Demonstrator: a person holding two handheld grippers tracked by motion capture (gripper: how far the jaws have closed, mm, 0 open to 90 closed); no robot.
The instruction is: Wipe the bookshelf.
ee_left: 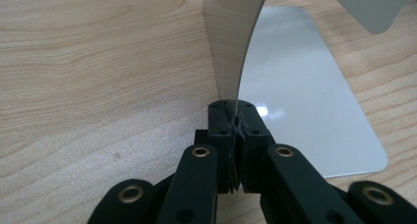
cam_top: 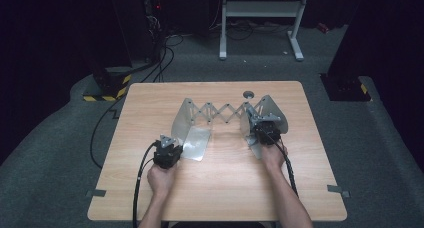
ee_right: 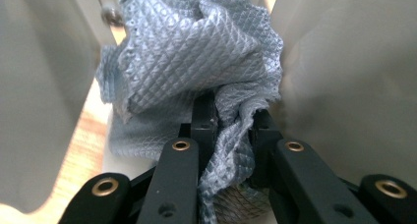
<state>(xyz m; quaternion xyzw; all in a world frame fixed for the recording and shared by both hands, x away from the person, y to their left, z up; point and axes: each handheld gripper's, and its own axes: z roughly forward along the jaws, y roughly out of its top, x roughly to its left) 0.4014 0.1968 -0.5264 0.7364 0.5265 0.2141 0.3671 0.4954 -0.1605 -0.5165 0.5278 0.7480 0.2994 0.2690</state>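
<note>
Wooden bench [cam_top: 150, 188]: the left hand-held gripper [ee_left: 235, 117] clamps the thin, springy rack [cam_top: 225, 112] plate's edge, while inside the rack's right end the right hand-held gripper [ee_right: 231, 121] pinches a soft, light cloth [ee_right: 196, 52], best held bunched.

Cloth [ee_right: 196, 52] blue-grey, quilted weave; rack [cam_top: 227, 113] glossy metal; table [cam_top: 150, 103] matt wood grain.

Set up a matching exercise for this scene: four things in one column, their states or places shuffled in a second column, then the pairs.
1. left hand-held gripper
2. right hand-held gripper
3. blue-grey cloth
4. expanding metal rack

A. stretched out across the table's far half
B. crumpled between two plates
C. shut on a thin upright plate edge
D. clamps quilted fabric

Pairs: 1-C, 2-D, 3-B, 4-A
</note>
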